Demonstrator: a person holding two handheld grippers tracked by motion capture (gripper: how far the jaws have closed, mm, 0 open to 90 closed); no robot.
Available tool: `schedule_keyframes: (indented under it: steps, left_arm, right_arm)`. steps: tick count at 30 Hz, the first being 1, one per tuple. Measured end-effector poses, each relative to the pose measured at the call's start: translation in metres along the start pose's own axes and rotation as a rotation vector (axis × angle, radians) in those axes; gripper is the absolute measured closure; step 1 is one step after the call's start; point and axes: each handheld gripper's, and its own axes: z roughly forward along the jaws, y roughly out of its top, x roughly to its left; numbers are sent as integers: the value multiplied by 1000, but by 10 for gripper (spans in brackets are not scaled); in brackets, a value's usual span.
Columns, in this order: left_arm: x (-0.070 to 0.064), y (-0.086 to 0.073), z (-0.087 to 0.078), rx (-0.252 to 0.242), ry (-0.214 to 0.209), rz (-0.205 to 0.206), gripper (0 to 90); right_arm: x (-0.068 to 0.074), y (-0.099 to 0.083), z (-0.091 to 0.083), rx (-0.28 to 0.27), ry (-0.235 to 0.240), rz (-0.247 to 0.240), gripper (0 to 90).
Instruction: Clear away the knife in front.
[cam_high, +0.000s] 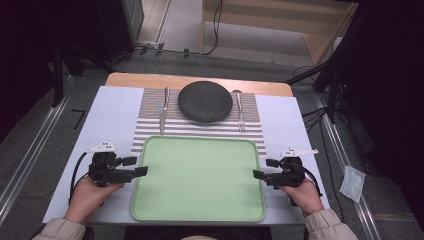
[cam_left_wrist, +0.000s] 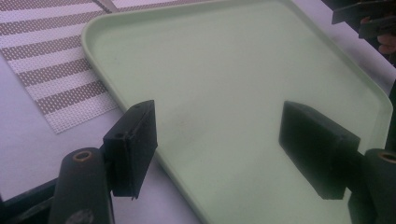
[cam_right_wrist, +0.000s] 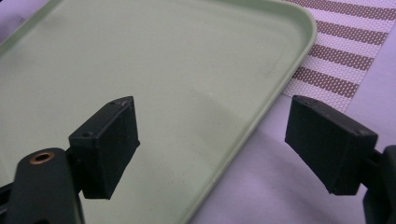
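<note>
Flanking the green tray (cam_high: 200, 210) at the worktop's near edge, left gripper (cam_high: 141, 171) and right gripper (cam_high: 260, 169) hover, jaws wide open, empty.

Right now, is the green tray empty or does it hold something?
Empty. The green tray shows a bare surface in the high view and both gripper views; the knife, dark plate and fork lie on the striped mat beyond it.
</note>
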Motion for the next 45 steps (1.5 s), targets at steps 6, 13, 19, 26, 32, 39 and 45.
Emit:
schedule_keyframes:
  steps: [6,13,19,26,32,39,45]
  left_arm:
    - [-2,2,3,1,-9,9,283]
    - [-8,11,11,10,-43,38,281]
    - [-13,18,20,-1,-68,43,235]
    - [-19,28,33,41,-76,17,219]
    - [-22,36,41,38,-70,35,245]
    - [-22,45,52,45,-56,95,264]
    - [-18,52,60,55,-59,87,264]
  right_arm:
    - [-1,0,0,-2,2,-1,154]
    - [0,-1,0,-4,3,7,154]
    - [0,-2,-1,-7,-1,10,154]
    - [0,-4,-1,3,-4,17,154]
    - [0,-5,-3,-9,-5,27,154]
    - [-1,-5,-3,-6,-3,24,154]
    - [0,-5,-3,-4,-5,22,154]
